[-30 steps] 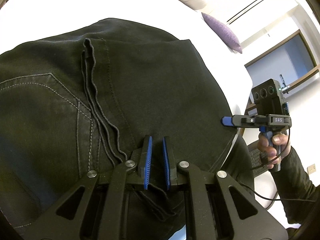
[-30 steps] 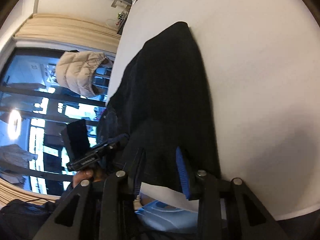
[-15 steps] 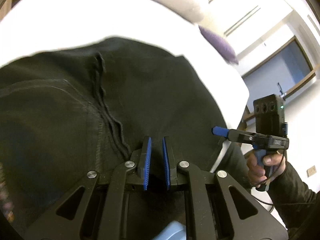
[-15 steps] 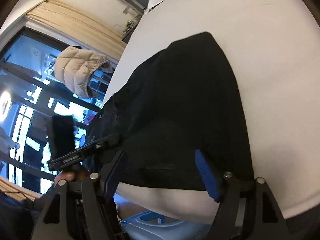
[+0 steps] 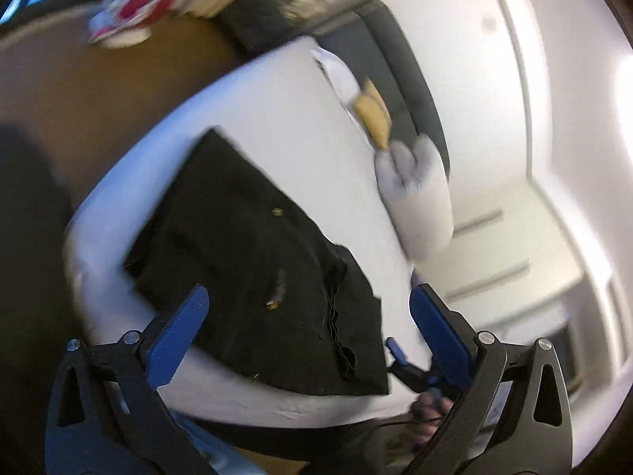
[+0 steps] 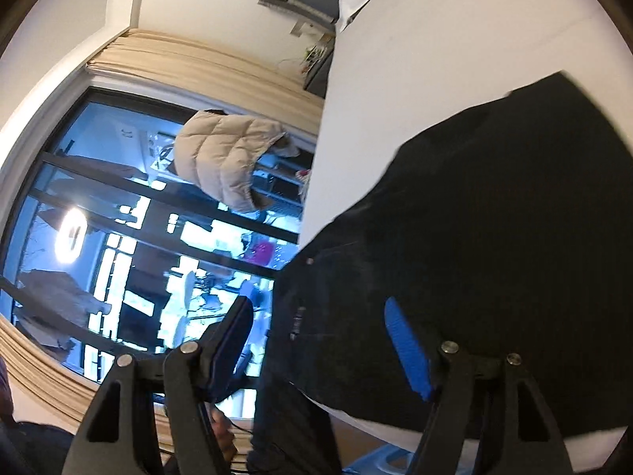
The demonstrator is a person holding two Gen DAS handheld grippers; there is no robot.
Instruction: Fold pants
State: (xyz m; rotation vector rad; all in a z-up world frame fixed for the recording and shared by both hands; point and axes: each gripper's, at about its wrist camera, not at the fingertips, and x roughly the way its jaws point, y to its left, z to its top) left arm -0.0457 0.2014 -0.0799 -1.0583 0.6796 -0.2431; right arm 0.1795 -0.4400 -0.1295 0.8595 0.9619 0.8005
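Since the pants (image 5: 253,285) lie folded on the bed (image 5: 285,126), both grippers are best withdrawn cleanly: left gripper (image 5: 304,328) fingers are opening, empty; right gripper (image 6: 320,348) fingers stand apart, nothing clamped.

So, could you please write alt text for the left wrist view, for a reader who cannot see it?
Folded black pants lie flat on a white bed, seen between the two blue fingers of the left gripper, whose jaws are opening with nothing pinched. Grey and yellow pillows sit at the far end; the picture is motion-blurred.
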